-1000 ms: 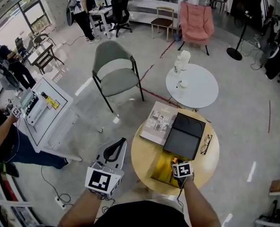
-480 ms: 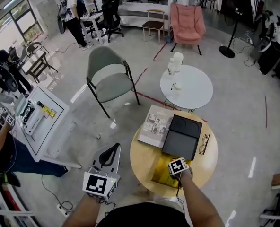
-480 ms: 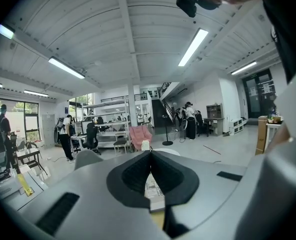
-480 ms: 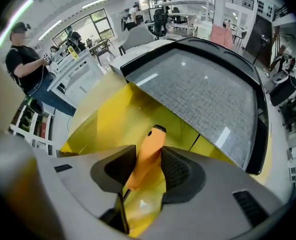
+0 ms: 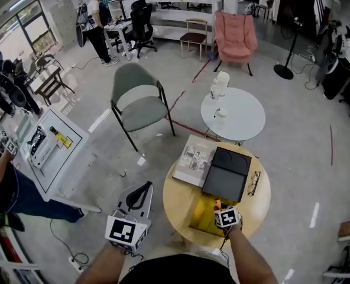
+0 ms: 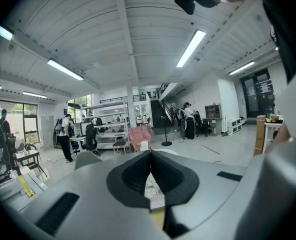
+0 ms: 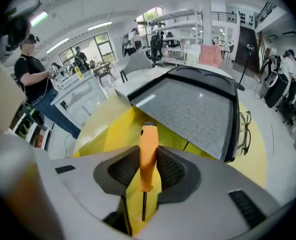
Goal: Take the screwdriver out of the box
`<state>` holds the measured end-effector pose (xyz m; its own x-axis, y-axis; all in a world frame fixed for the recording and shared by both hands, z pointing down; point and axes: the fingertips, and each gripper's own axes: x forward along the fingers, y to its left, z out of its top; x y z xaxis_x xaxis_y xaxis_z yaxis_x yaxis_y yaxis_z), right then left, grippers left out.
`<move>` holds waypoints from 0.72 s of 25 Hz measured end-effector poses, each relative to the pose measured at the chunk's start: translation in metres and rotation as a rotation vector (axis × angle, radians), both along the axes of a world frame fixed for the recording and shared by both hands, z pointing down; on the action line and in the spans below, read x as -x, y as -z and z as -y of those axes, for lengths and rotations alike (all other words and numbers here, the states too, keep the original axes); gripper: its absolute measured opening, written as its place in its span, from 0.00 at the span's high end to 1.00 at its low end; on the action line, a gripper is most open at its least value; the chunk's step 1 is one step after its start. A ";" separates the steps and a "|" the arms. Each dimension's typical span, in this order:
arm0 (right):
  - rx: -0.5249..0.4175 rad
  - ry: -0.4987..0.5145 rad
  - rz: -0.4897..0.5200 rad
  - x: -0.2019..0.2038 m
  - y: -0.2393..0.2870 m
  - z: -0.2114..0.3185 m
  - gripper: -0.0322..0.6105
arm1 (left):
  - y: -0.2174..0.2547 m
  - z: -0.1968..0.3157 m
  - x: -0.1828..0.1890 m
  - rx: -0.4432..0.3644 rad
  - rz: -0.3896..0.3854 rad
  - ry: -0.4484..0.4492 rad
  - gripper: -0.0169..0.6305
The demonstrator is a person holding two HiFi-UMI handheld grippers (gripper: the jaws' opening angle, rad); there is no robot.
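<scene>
Orange plastic forms the handle of the screwdriver [image 7: 149, 151], which sits gripped between the two dark pads of the right claw [image 7: 148, 160]. This claw's jaws have just been closing and now press on the handle from both sides. In the right gripper view the handle points to 12 o'clock, away from the claw. The thin dark shaft runs back toward 6 o'clock, over the yellow box [image 7: 110, 129]. Whether the shaft's tip is clear of the box cannot be made out.

In the head view the box [image 5: 201, 216] lies at the 6 o'clock edge of a round wooden worktop [image 5: 176, 197], nearest the person. The right claw is directly above it, with a speck of orange showing at its front. A flat black case [image 5: 227, 171], in two hinged halves, lies at the middle of the worktop, just beyond the box. A magazine [image 5: 195, 157] lies at 11 o'clock, right against the case. A pair of spectacles [image 5: 253, 182] lies at 3 o'clock, just beside the case.

The left claw [image 6: 149, 155] is clenched on nothing, its pads meeting at the tips. In the head view it hangs off the worktop at about 8 o'clock, over the floor and well apart from the box. Beyond the worktop stand a white round table [image 5: 240, 120] at 12 o'clock and a grey chair [image 5: 141, 99] at 10 o'clock
</scene>
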<state>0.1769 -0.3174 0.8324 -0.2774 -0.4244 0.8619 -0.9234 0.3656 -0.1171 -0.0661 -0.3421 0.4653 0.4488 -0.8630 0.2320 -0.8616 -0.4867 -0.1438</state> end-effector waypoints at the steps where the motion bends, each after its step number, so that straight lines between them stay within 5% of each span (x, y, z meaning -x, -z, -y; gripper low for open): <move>1: -0.034 -0.007 0.021 -0.001 0.009 0.001 0.76 | 0.000 -0.002 -0.002 0.000 -0.001 -0.001 0.95; 18: -0.321 -0.038 0.242 -0.012 0.099 -0.016 0.76 | 0.026 -0.024 -0.027 -0.052 -0.058 -0.030 0.95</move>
